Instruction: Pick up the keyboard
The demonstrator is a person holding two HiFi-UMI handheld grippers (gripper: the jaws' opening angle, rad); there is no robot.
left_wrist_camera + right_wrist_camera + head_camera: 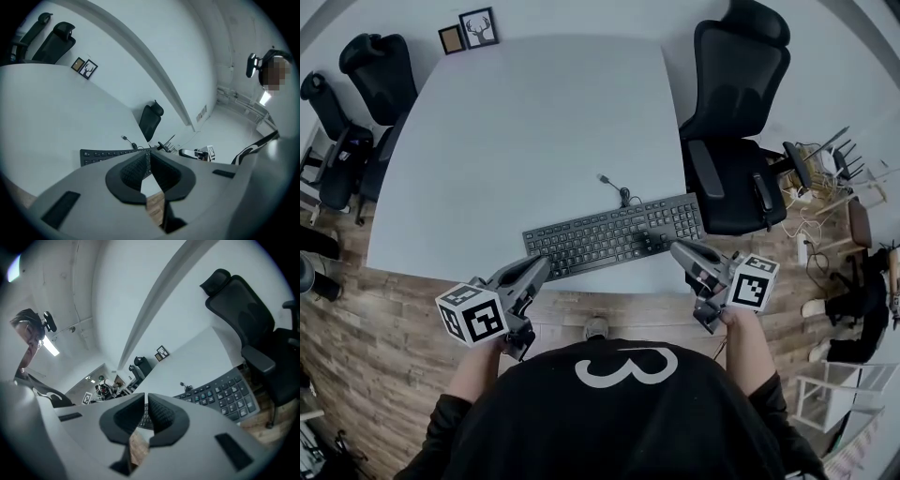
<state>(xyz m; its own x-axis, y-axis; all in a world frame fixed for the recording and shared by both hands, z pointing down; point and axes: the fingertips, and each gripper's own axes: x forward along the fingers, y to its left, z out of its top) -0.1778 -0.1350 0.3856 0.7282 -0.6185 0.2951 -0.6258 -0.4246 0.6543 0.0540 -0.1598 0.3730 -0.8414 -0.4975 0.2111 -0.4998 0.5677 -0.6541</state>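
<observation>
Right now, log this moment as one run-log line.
phase: pre-grasp | left claw: shut, empty | right claw: shut, empty | keyboard: flat on table, not gripped

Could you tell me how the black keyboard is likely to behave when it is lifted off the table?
The keyboard is long, thin and flat, so it probably stays stiff but may tilt if gripped at one end only. Its loose cable lies on the table and will likely trail behind.

The left gripper (544, 263) and right gripper (675, 247) both have jaws together, empty; each tilts slightly downward. They angle inward toward each other.
</observation>
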